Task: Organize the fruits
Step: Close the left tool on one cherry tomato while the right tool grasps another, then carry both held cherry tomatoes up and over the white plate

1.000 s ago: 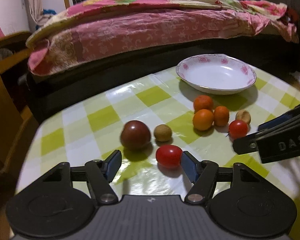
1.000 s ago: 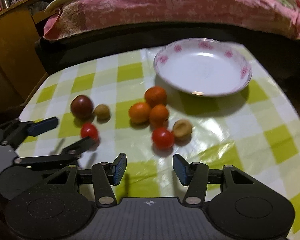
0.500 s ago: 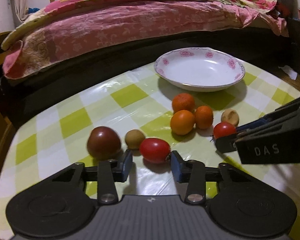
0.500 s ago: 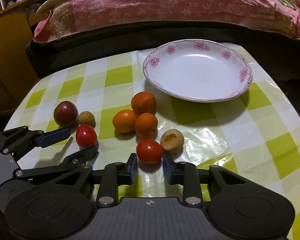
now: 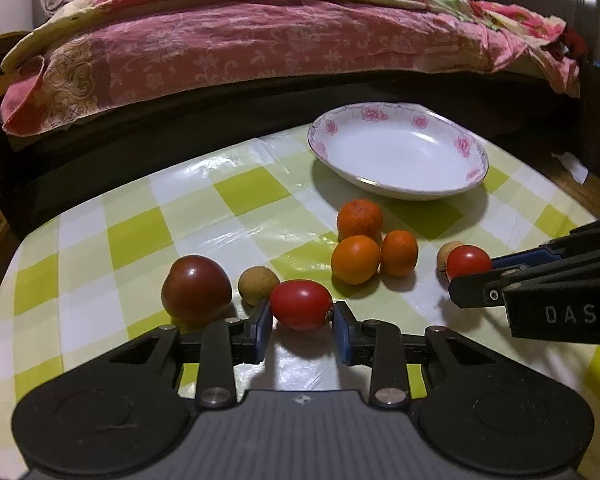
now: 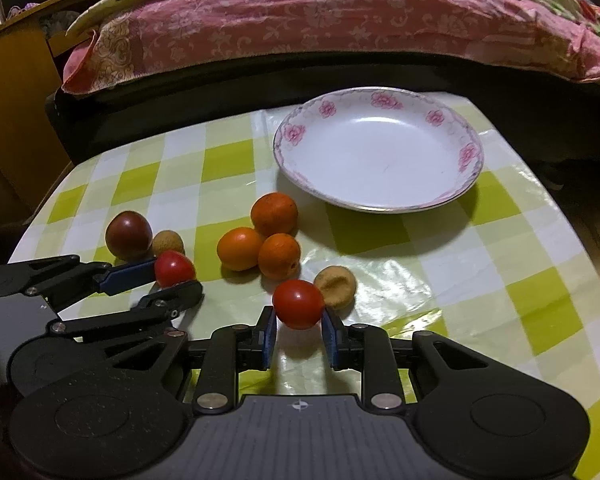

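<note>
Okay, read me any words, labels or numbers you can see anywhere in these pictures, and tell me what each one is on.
"DAS": white letters on the black body of the right gripper, seen from the left wrist view; the word may run on past the picture's edge.
No other text can be read: the plate bears only pink flowers, and the left gripper shows no writing.

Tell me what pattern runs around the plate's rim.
Pink flowers on the white plate, clearest in the right wrist view.

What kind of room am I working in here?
Likely a bedroom at home: a bed with a pink floral quilt stands right behind the low table's green-checked cloth, beside wooden furniture.
</note>
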The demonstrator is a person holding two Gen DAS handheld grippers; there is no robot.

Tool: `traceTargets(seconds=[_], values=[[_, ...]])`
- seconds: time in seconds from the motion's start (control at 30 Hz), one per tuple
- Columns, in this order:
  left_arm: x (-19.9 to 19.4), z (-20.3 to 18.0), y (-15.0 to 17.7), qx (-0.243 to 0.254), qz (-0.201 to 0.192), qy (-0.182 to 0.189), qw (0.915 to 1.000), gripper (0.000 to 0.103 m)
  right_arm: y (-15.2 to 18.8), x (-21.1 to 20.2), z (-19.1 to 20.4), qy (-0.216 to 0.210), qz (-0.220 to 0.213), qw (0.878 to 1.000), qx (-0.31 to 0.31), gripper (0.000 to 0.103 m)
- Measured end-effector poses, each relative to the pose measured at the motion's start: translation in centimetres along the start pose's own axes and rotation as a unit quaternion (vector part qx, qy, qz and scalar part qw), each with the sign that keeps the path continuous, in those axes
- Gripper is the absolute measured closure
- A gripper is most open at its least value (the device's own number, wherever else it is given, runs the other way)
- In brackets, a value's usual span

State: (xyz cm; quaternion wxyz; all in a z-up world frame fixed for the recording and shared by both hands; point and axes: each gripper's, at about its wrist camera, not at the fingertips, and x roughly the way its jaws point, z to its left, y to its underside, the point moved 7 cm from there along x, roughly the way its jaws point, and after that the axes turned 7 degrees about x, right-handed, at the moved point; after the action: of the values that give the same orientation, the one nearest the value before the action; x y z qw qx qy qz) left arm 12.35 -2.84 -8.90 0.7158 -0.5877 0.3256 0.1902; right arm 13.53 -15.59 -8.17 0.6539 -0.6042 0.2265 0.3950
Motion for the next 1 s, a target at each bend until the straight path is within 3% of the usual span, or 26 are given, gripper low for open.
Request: traceTargets(seconds=[0.47,1.0], values=[[-1.8,-1.3,-2.9,-0.003,-0.034,0.024,0.9991,0.062,-1.1,-1.5,-0.7,0.005,-0.018,1.0,0.007,0.083],[-1.1,-2.5,-5.2,0.013,-0.046,0.033,0.9983,0.062,-2.5,-2.0,-2.0,0.013,-0.031,0.999,0.025,0.083]])
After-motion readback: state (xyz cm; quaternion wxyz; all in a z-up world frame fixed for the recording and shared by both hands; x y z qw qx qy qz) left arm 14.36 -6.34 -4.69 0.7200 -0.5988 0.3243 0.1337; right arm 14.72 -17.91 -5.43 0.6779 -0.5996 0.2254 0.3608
